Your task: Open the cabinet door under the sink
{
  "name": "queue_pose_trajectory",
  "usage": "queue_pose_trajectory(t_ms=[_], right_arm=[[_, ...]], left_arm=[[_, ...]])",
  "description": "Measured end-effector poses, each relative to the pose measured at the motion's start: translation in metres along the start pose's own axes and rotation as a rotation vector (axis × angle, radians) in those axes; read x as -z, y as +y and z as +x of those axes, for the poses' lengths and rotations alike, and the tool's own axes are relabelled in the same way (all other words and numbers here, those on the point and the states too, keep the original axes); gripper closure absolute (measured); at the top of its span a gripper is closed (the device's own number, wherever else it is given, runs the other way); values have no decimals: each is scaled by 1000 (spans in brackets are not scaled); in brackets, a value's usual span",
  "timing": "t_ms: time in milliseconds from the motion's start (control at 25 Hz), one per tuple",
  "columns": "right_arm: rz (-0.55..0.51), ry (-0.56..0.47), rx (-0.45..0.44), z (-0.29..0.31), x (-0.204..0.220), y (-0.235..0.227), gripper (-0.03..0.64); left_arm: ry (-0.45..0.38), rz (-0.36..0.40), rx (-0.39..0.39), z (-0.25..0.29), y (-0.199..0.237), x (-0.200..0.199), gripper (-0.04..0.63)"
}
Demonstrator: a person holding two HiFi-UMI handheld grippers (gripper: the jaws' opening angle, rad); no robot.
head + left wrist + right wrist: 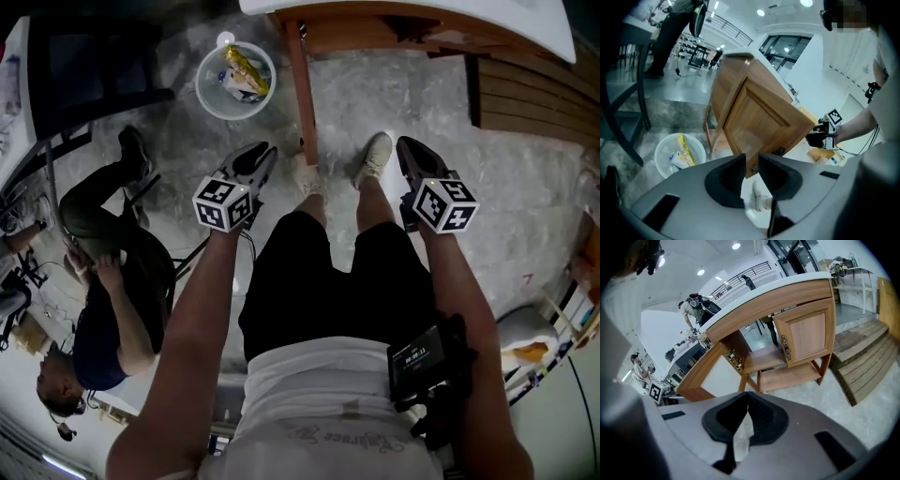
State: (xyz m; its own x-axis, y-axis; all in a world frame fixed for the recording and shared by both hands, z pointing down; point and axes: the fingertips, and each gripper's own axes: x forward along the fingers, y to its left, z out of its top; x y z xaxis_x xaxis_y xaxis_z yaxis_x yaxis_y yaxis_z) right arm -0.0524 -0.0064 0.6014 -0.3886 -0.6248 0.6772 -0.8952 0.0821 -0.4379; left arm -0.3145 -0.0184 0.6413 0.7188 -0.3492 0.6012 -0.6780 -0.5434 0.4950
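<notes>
Standing on grey mottled floor (525, 187) before the wooden cabinet (806, 338); left claw (752, 161) slightly parted, right claw (747, 397) closed.

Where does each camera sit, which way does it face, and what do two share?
Head view: on the head, facing steeply down; legs, left claw, right claw, basket.
Left gripper view: on the left claw, facing the open cabinet door; jaws apart, right forearm visible.
Right gripper view: on the right claw, facing the cabinet; jaws together.
Shared: both gripper views show that door.

Left gripper (751, 163) jaws apart; right gripper (747, 397) jaws together.
</notes>
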Motion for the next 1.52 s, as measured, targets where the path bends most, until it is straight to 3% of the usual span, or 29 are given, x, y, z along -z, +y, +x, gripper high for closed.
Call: queue_pose_trajectory(t_ms=[160, 480, 680, 920, 1160, 1320, 1520], right_arm=[[2, -19, 25, -11, -8, 7, 603], [8, -76, 51, -17, -35, 2, 603], [14, -96, 22, -12, -43, -10, 603], [27, -78, -65, -3, -43, -39, 601], [34, -28, -151, -16, -55, -67, 603], [22, -18, -206, -10, -73, -93, 603], [10, 31, -238, -6, -77, -124, 603]], left_arm=[[-142, 66, -34, -39, -23, -41, 569], [-303, 128, -23, -62, -80, -101, 585], [-308, 162, 30, -61, -125, -116, 586], [-296, 134, 44, -24, -178, -125, 586], [-236, 100, 22, 33, -221, -138, 586], [-250, 100, -9, 81, -235, -150, 586], [-248, 46, -55, 124, -246, -142, 586]])
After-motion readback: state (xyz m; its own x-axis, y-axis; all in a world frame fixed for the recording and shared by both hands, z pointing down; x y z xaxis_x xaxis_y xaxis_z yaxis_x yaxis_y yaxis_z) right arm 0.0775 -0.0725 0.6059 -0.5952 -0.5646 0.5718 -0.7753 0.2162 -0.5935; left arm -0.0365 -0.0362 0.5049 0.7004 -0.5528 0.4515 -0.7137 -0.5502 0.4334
